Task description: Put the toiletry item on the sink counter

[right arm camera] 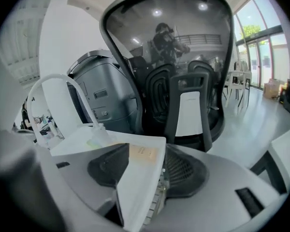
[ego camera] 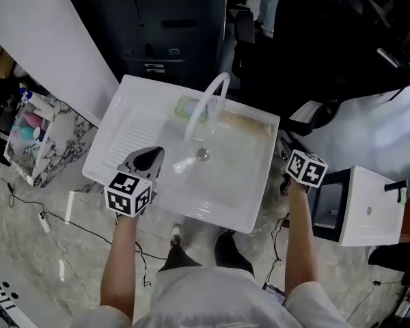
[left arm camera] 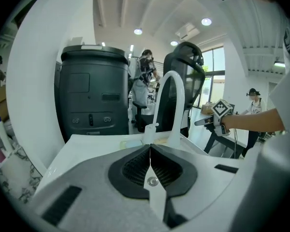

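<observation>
A white sink unit with an arched faucet fills the middle of the head view. A flat tan packet lies on its back right ledge; it shows in the right gripper view as the tan packet. A pale green bar lies behind the faucet. My left gripper hovers over the left drainboard, jaws closed together and empty. My right gripper is at the sink's right rim, its jaws apart with the rim between them and nothing gripped.
A dark bin and a black office chair stand behind the sink. A white cabinet is at the right. A marbled holder with bottles and floor cables are at the left. People stand in the background.
</observation>
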`<state>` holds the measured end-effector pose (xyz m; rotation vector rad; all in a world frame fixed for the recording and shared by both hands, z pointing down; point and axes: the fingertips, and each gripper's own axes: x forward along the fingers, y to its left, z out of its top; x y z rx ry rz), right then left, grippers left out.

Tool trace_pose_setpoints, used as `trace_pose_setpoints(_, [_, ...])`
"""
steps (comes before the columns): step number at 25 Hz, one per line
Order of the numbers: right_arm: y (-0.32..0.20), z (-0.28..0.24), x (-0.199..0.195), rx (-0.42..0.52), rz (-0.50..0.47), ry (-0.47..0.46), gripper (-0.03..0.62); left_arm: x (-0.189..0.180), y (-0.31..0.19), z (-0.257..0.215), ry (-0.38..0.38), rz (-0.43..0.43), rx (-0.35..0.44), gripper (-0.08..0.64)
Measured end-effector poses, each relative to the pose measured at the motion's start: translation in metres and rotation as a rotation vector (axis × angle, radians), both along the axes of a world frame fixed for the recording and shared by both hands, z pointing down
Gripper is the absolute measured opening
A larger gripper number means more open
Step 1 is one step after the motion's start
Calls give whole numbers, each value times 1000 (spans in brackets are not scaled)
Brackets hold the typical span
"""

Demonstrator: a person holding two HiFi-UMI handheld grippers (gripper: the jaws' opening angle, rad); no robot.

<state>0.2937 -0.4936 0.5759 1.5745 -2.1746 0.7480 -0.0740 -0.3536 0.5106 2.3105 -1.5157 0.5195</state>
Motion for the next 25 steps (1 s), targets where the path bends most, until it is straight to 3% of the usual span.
trace_pose_setpoints(9, [83, -93, 25, 191, 74, 129, 89, 8, 3, -61, -11, 130, 146, 11])
trace_pose_setpoints(16, [145, -148, 11, 306, 95, 190, -2, 20, 19, -96, -6, 246, 235, 11])
trace_pose_setpoints(25, [215, -207, -36, 456, 26, 284, -3, 24, 50, -145, -9, 351, 346, 11])
